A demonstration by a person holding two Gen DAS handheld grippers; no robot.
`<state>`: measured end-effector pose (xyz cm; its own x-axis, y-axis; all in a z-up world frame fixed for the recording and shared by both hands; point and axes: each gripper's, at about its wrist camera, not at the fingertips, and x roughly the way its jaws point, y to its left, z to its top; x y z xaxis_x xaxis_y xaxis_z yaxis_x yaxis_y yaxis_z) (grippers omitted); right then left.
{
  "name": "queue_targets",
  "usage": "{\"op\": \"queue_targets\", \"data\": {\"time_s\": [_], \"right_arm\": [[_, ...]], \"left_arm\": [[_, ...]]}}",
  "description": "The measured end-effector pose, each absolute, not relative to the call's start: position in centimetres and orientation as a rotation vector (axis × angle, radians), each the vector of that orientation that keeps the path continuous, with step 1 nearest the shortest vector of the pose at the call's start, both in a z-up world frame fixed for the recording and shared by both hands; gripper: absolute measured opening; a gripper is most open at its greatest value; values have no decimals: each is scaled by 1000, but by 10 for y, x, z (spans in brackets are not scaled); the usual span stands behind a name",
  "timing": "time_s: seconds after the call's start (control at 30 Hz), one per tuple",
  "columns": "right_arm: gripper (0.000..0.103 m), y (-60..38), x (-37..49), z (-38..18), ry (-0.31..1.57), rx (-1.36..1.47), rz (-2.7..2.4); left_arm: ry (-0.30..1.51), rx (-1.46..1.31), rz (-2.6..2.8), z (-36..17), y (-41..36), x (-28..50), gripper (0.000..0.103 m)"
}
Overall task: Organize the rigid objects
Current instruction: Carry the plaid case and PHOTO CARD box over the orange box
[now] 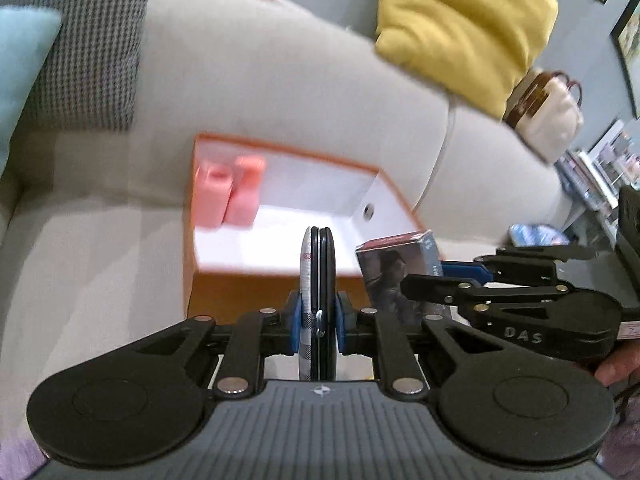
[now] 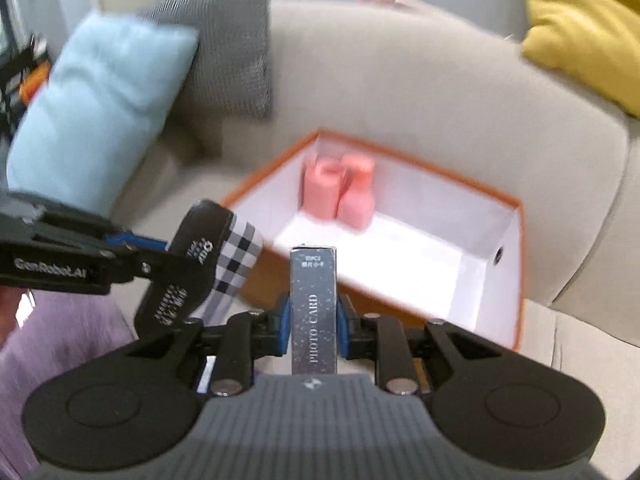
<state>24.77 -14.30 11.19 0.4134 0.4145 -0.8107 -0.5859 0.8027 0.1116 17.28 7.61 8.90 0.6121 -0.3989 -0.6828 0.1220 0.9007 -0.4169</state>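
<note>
An orange box (image 1: 188, 216) with a white inside sits open on a beige sofa; two pink blocks (image 1: 228, 196) stand in its far left corner. My left gripper (image 1: 318, 322) is shut on a thin round black compact (image 1: 320, 272) with a plaid face, held on edge in front of the box. My right gripper (image 2: 314, 322) is shut on a silver photo card box (image 2: 314, 304), held upright before the orange box (image 2: 516, 208). Each gripper shows in the other's view: the right gripper (image 1: 444, 276) with the card box (image 1: 396, 268), the left gripper (image 2: 176, 256) with the compact (image 2: 200, 260).
A yellow cushion (image 1: 464, 24), a houndstooth cushion (image 1: 92, 48) and a light blue cushion (image 2: 100, 108) lean on the sofa back (image 1: 280, 80). A cream bag (image 1: 548, 112) sits at the right end. A purple cloth (image 2: 60, 340) lies lower left. A hand (image 1: 616, 368) holds the right gripper.
</note>
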Motion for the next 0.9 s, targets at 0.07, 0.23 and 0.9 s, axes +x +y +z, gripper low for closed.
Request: {"op": "queue_targets", "data": {"time_s": [0.07,0.23,0.9], "right_arm": [[23,-149,263,126,933,-139,606],[23,-158,310,125,985,27,543],[23,-147,419,-34,1393,252,448]], "left_arm": [[849,-350,-313,100,74,188,18],[876,-375,-304,103,71,242,18],[1298,-237,-241,-31,35,361,18]]}}
